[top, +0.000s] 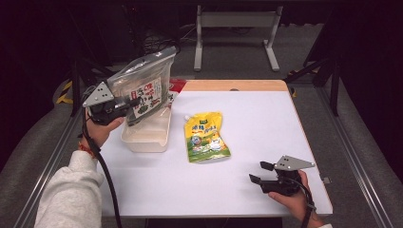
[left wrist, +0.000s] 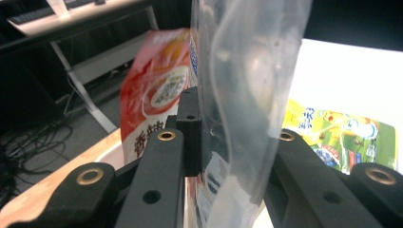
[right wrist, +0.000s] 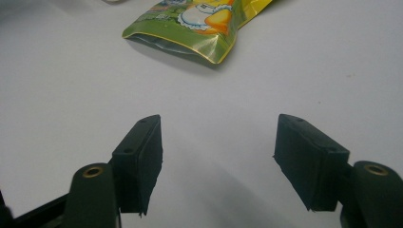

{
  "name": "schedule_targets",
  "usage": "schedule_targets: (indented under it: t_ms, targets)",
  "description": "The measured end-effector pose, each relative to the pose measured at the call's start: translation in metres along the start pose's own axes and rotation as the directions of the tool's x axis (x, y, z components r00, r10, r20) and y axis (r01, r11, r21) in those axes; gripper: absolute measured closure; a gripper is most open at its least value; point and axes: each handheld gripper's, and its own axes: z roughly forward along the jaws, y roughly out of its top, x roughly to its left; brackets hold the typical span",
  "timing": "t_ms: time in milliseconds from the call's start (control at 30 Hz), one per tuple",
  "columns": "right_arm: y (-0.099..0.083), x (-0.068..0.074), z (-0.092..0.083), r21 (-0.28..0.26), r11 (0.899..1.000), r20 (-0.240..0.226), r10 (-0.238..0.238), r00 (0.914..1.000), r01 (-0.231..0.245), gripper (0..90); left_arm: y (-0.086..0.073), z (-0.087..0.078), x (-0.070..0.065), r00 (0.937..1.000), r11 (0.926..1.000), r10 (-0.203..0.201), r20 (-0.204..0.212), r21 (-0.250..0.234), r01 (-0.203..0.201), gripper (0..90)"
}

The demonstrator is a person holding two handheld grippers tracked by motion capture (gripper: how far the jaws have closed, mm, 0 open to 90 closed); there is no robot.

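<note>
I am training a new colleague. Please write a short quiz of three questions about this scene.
1. True or false: the left claw holds the clear bag above the white tray.
2. What lies flat on the table between tray and right claw?
3. The right claw is: A open, B shut on a pouch.

Key: 1 true; 2 the yellow-green pouch; 3 A.

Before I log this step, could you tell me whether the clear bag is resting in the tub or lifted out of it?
Lifted: the left hand-held gripper holds the clear bag upright above the white tub.
</note>
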Motion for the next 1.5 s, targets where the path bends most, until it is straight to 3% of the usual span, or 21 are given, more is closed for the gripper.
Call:
schedule_targets:
  t_ms: [167, 267, 467, 567, 667, 833, 967, 1067, 1233, 1500]
  targets:
    - [-0.001, 0.000, -0.001, 0.001, 1.000, 0.002, 0.004, 1.0000, -0.004, 33.2, -0.008, 0.009, 0.006, 0.9994, 0.9996, -0.027, 0.021, -0.002, 0.027, 76.1]
    - [-0.001, 0.001, 0.001, 0.007, 1.000, -0.006, 0.004, 1.0000, -0.004, 32.8, -0.010, 0.015, 0.006, 0.9993, 0.9996, -0.016, 0.034, 0.022, 0.016, 76.1]
    - [-0.002, 0.003, 0.003, 0.020, 1.000, -0.013, 0.001, 0.9999, -0.001, 32.2, -0.013, 0.019, 0.006, 0.9986, 0.9995, -0.025, 0.046, 0.022, 0.024, 76.3]
    - [-0.002, 0.003, 0.004, 0.022, 1.000, -0.016, 0.004, 0.9999, -0.003, 32.1, -0.009, 0.018, 0.006, 0.9995, 0.9990, -0.013, 0.029, 0.042, 0.012, 76.5]
    - [-0.002, 0.003, 0.004, 0.021, 1.000, -0.017, 0.007, 0.9998, -0.007, 32.1, 0.000, 0.013, 0.006, 0.9995, 0.9977, 0.027, 0.016, 0.062, -0.028, 76.4]
    - [-0.002, 0.002, 0.005, 0.025, 1.000, -0.021, 0.009, 0.9997, -0.009, 31.9, 0.003, 0.014, 0.010, 0.9982, 0.9928, 0.028, 0.053, 0.115, -0.034, 76.5]
    - [-0.002, 0.003, 0.006, 0.031, 1.000, -0.025, 0.005, 0.9997, -0.004, 31.7, -0.003, 0.020, 0.009, 0.9986, 0.9905, 0.012, 0.052, 0.136, -0.019, 76.6]
    - [-0.002, 0.004, 0.006, 0.031, 1.000, -0.025, 0.004, 0.9997, -0.003, 31.4, -0.009, 0.023, 0.008, 0.9989, 0.9934, -0.001, 0.046, 0.115, -0.005, 76.5]
    - [-0.002, 0.004, 0.009, 0.040, 0.999, -0.030, 0.001, 0.9995, 0.000, 31.3, -0.015, 0.026, 0.007, 0.9993, 0.9926, -0.003, 0.037, 0.121, -0.001, 76.6]
    - [-0.002, 0.005, 0.011, 0.047, 0.999, -0.032, -0.006, 0.9995, 0.008, 31.4, -0.040, 0.024, 0.020, 0.9932, 0.9924, -0.106, 0.047, 0.067, 0.103, 76.5]
